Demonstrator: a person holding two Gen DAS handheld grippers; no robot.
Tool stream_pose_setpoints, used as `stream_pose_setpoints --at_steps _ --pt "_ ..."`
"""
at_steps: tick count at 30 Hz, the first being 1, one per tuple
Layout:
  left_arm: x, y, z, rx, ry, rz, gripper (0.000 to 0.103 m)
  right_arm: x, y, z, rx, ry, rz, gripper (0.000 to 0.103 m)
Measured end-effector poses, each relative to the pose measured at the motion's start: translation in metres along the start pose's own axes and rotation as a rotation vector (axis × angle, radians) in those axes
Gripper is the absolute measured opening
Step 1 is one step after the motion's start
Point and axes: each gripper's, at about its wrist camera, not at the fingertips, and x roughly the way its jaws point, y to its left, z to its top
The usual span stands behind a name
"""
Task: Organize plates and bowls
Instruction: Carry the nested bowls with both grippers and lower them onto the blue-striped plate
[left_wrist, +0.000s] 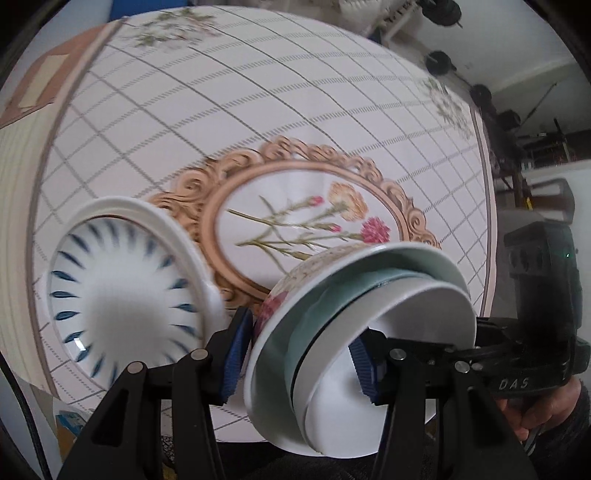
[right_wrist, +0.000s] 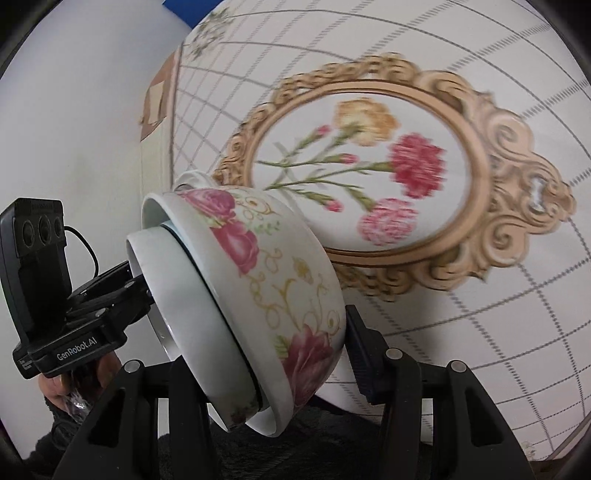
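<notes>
Several nested bowls are held tilted on their side above the tablecloth (left_wrist: 258, 110). Outermost is a rose-patterned bowl (left_wrist: 288, 291) (right_wrist: 280, 280), then a pale green one (left_wrist: 314, 321), and a white one (left_wrist: 406, 321) (right_wrist: 184, 295) innermost. My left gripper (left_wrist: 300, 360) is shut on the stack, one blue pad on the rose bowl's base and the other inside the white bowl. My right gripper (right_wrist: 266, 354) pinches the same stack, one pad on the base and its other finger hidden behind the rims. A blue-petal bowl (left_wrist: 122, 295) rests in a white dish on the table to the left.
The table carries a grid cloth with a framed flower medallion (right_wrist: 369, 166). Dark gym gear (left_wrist: 439, 61) and furniture stand beyond the far right edge. A white wall (right_wrist: 74, 110) is to the left. A hand (left_wrist: 535, 413) holds the right gripper's handle.
</notes>
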Motion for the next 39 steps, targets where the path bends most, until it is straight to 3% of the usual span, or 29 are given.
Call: stream_pose_setpoints --at_steps 8,19,28,39 --pt "-0.035 0.065 -0.003 0.03 -0.025 0.019 0.048 0.034 0.065 0.004 -0.005 -0.017 0.014 0.054" --pt "-0.039 0.151 0.004 0.028 0.01 0.056 0.048 0.113 0.12 0.022 0.012 0.007 0.018 0.054" --pt "-0.021 0.18 0.013 0.011 0.048 0.045 0.048 0.134 0.121 0.035 0.034 0.015 -0.017 0.054" --pt "-0.014 0.186 0.021 0.006 0.062 0.032 0.048 0.139 0.116 0.044 0.055 0.029 -0.043 0.054"
